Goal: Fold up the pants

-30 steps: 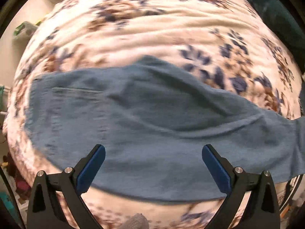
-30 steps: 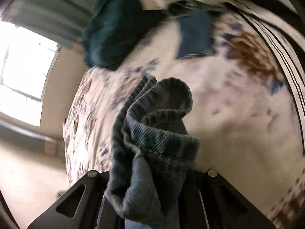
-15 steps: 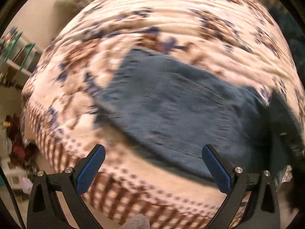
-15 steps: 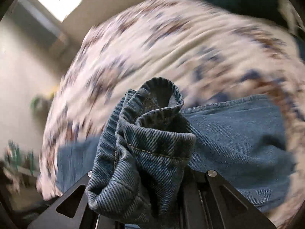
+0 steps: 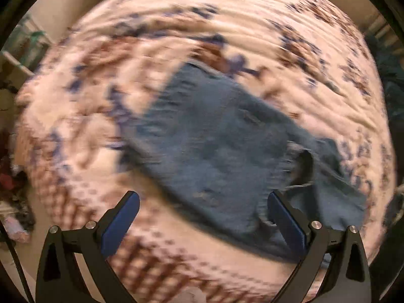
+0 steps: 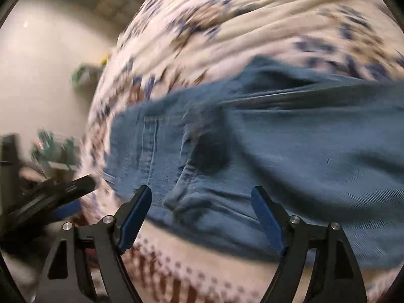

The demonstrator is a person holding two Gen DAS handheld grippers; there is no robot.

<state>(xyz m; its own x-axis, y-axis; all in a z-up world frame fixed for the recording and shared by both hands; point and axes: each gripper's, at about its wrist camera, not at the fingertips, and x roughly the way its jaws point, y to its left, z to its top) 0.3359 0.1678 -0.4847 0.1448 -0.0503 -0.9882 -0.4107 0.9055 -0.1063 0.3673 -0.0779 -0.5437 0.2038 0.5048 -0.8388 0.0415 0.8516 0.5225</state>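
The blue denim pants (image 5: 222,146) lie folded over on a floral bedspread (image 5: 252,25). In the left wrist view the leg end lies doubled back on the right, with a loose cuff opening (image 5: 303,166). My left gripper (image 5: 202,217) is open and empty above the pants' near edge. In the right wrist view the pants (image 6: 290,156) fill the middle and right. My right gripper (image 6: 202,209) is open and empty just above the near fold. The left gripper's finger (image 6: 68,189) shows at the left of that view.
The bedspread (image 6: 227,12) ends in a brown checked border (image 5: 151,252) at the near bed edge. Floor clutter (image 5: 10,176) lies left of the bed. A dark green cloth (image 5: 391,75) sits at the far right. A pale wall (image 6: 38,50) stands beyond the bed.
My right gripper has let go of the bunched pant leg and now stands open over the pants. The leg end now lies on the pants. My left gripper has swung left, still open.
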